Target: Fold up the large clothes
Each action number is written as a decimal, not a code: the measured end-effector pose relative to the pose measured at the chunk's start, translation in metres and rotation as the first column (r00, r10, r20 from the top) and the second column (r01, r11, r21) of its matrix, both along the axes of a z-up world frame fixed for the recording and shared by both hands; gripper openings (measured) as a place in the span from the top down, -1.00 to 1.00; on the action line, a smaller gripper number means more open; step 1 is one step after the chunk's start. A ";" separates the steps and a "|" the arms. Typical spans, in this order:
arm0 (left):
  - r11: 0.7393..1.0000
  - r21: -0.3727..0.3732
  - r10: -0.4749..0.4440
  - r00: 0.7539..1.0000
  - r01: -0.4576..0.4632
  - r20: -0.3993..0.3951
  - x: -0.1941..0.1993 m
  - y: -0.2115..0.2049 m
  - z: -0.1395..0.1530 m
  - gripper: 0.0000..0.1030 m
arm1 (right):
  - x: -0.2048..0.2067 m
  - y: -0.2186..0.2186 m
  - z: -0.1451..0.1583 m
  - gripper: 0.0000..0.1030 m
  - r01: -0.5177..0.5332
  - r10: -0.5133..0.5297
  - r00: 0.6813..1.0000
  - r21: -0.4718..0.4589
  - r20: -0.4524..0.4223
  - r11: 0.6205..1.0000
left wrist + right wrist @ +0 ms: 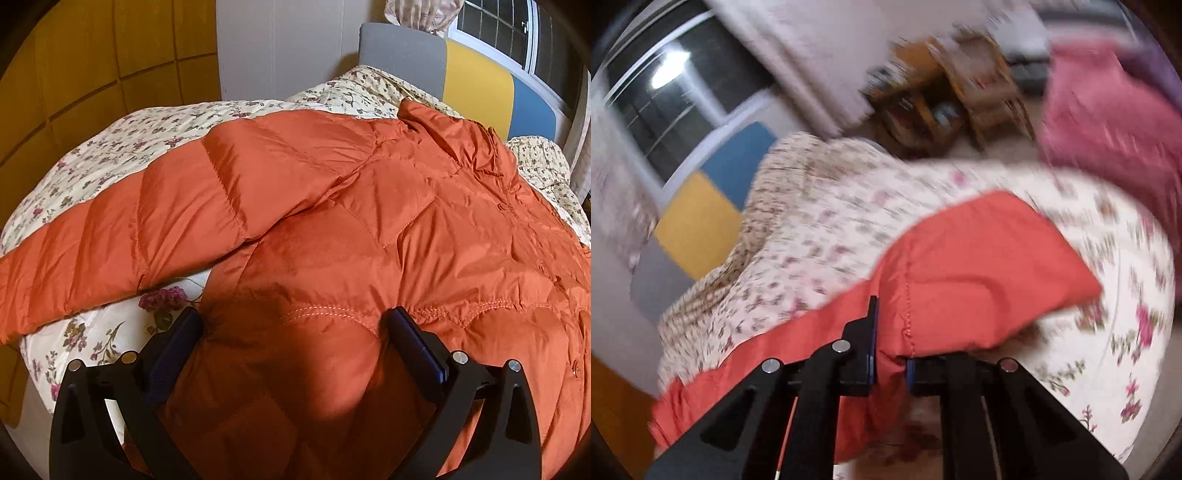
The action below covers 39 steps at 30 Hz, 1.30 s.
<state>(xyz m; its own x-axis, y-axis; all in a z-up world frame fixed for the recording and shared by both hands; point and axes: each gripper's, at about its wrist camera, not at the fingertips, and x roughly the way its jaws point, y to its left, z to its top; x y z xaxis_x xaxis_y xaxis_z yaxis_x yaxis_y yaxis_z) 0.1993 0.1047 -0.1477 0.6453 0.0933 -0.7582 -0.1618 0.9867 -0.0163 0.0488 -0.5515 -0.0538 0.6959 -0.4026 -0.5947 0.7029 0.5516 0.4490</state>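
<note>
An orange quilted down jacket [369, 240] lies spread on a bed with a floral cover [110, 147]. Its collar is at the far right and one sleeve [166, 221] stretches out to the left. My left gripper [295, 321] is open, its jaws wide apart over the jacket's lower side, with a bulge of fabric between them. In the blurred right wrist view, my right gripper [891, 350] is shut on the other sleeve [979, 273], pinching it at a seam. The sleeve's end hangs raised above the floral cover [827, 229].
A headboard of grey, yellow [476, 77] and blue panels stands under a window [495, 33]. A wooden wardrobe [92, 55] lines the left side. Beyond the bed are a pink blanket [1108, 122] and wooden furniture [960, 96] on the floor.
</note>
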 end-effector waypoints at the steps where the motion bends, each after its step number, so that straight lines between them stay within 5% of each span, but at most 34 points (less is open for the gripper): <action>1: 1.000 0.005 0.001 1.000 -0.001 0.003 0.000 -0.001 0.000 -0.94 | 0.008 0.014 0.010 0.81 -0.030 0.030 1.000 -0.068 -0.002 0.997; 5: 1.000 0.004 0.006 1.000 -0.006 0.010 -0.001 -0.001 -0.001 -0.94 | 0.040 0.074 0.037 0.81 -0.157 0.157 0.987 -0.276 -0.022 0.948; 11: 1.000 -0.013 0.013 1.000 -0.013 0.020 -0.001 0.001 -0.002 -0.94 | 0.083 0.165 0.043 0.81 -0.341 0.354 0.935 -0.388 -0.041 0.856; 21: 1.000 -0.019 0.014 0.999 -0.013 0.039 -0.002 0.001 -0.003 -0.94 | 0.132 0.300 0.026 0.85 -0.576 0.612 0.778 -0.548 -0.140 0.606; 29: 1.000 -0.025 0.014 0.999 -0.013 0.042 -0.003 0.002 -0.003 -0.94 | 0.152 0.388 0.012 0.85 -0.714 0.771 0.595 -0.590 -0.227 0.377; 39: 1.000 -0.023 0.015 0.999 -0.014 0.042 -0.002 0.002 -0.004 -0.94 | 0.185 0.464 -0.037 0.84 -0.875 0.856 0.276 -0.482 -0.437 0.036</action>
